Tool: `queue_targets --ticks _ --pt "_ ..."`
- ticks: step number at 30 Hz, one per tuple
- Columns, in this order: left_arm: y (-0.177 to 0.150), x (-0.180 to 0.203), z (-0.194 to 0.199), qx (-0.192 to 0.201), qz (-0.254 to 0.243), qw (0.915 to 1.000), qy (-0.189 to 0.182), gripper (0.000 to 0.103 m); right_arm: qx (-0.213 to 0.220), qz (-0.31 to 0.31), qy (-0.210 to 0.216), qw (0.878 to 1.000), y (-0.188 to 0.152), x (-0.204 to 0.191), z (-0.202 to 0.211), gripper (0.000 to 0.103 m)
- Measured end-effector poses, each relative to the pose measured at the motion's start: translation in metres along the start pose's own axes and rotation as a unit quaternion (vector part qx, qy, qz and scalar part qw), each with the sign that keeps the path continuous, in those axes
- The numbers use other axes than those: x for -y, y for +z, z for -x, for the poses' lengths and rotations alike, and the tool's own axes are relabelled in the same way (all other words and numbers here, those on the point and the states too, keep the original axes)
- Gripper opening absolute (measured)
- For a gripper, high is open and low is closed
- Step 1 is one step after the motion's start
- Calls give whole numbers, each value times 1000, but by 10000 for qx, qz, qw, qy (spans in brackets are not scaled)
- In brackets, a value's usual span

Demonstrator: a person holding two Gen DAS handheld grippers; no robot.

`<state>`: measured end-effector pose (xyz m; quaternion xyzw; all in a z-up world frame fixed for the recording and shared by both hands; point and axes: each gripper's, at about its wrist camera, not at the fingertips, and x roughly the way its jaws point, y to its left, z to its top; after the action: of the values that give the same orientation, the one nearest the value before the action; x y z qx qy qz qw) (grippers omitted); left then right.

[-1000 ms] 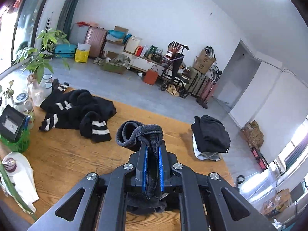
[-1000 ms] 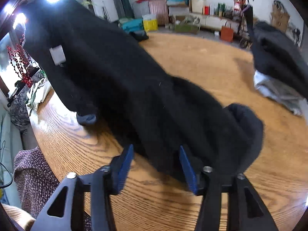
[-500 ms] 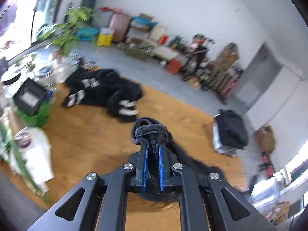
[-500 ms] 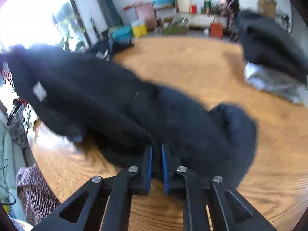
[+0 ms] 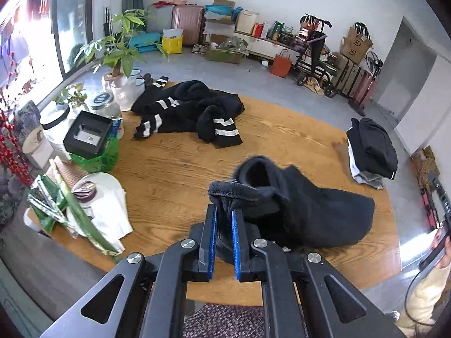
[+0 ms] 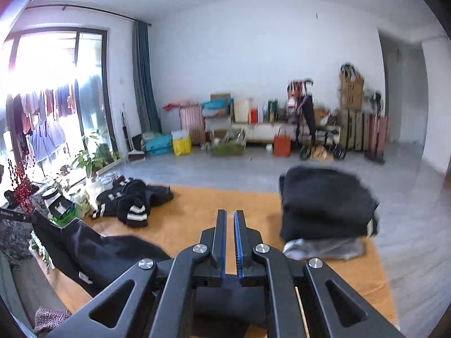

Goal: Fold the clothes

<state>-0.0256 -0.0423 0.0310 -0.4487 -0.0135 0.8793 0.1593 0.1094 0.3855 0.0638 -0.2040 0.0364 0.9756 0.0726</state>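
Clearly soft and limp, the black garment (image 5: 315, 211) sags onto the table (image 5: 174, 174); its ribbed hem is the place to hold. Left gripper (image 5: 224, 219) pinches that hem, while right gripper (image 6: 229, 225) looks clenched, fabric unseen between.

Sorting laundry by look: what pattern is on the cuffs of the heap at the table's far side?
Black cuffs with white stripes; clearest in the left wrist view.

This is a home living room. Suitcases (image 5: 188, 24) and boxes (image 5: 224, 4) stand along the wall, and laundry (image 6: 42, 118) hangs outside the glass door (image 6: 60, 98).
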Motion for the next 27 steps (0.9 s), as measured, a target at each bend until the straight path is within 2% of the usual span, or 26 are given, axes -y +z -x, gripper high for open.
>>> queue_targets --ticks 2,4,5,6,9,14,17,19,21,22,24,27 --pt "-2 4 5 101 -94 9999 79 10 -104 140 -38 9998 0 -6 -1 8" --pt "-3 9 11 221 -179 9994 171 10 -247 380 -13 9990 -10 -19 -5 14" --pt "-2 11 13 261 -208 9993 194 10 -338 492 14 9982 -17 -24 -7 17" --pt "-2 12 13 260 -217 9993 166 10 -482 567 86 9972 -27 -30 -11 25" --pt "-2 13 9 209 -272 9990 300 10 -985 697 305 9922 -63 -43 -25 27" --pt "-11 11 -19 -207 -170 9995 193 10 -1937 635 411 9781 -126 -53 -53 36" --pt "-30 7 -56 -849 84 9962 -168 12 -2464 407 531 9669 -155 -48 -64 44" --pt "-43 5 -81 -1276 211 9913 -265 21 -2737 207 660 9593 -171 -42 -70 50" --pt "-61 5 -108 -1657 304 9853 -284 43 -2908 15 754 9538 -180 -38 -75 56" --pt "-68 5 -117 -1775 350 9830 -317 46 -2980 -79 793 9512 -184 -37 -77 64" --pt "-81 7 -132 -1976 437 9782 -475 49 -3059 -165 729 9491 -189 -34 -81 69" --pt "-89 6 -141 -2018 493 9770 -490 51 -3083 -225 445 9500 -193 -25 -88 70"
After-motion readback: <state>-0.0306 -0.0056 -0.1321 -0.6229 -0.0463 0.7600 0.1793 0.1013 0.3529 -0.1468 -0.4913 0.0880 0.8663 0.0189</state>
